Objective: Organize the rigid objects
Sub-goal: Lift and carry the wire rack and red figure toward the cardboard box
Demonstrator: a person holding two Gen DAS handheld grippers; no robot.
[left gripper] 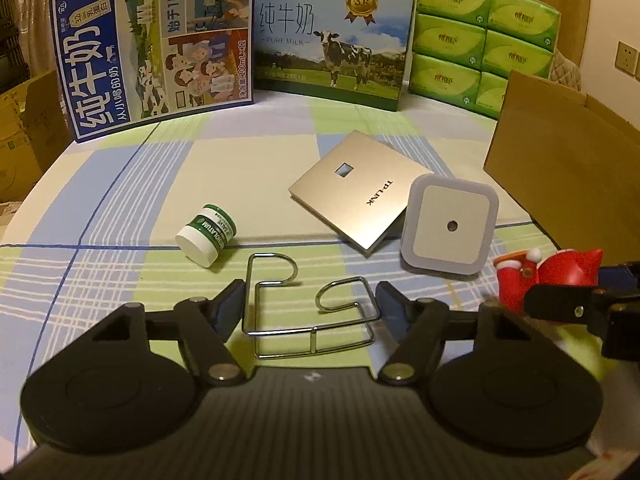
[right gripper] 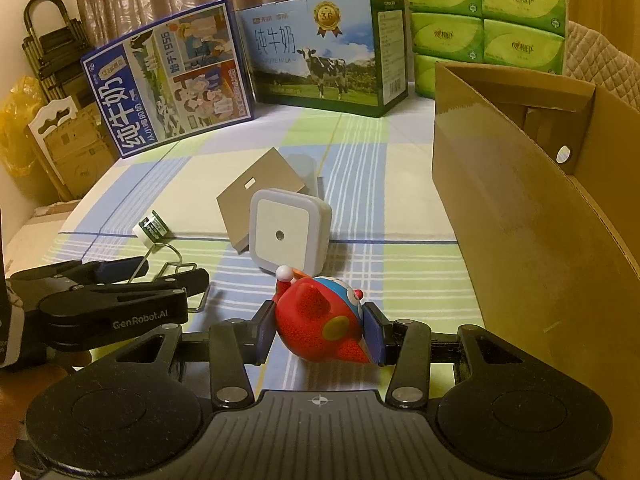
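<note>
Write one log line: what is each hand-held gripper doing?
left hand-held gripper: open around wire hook | right hand-held gripper: shut on red toy | cardboard box: beside

left gripper (left gripper: 310,300): jaws apart | right gripper (right gripper: 318,330): clamped, holding

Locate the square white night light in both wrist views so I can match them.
Left wrist view: the night light lies right of centre, overlapping the silver TP-LINK plate's right corner.
Right wrist view: the night light sits at centre, in front of the plate, just beyond the red toy.
Shared landmark: the cow milk carton behind.
</note>
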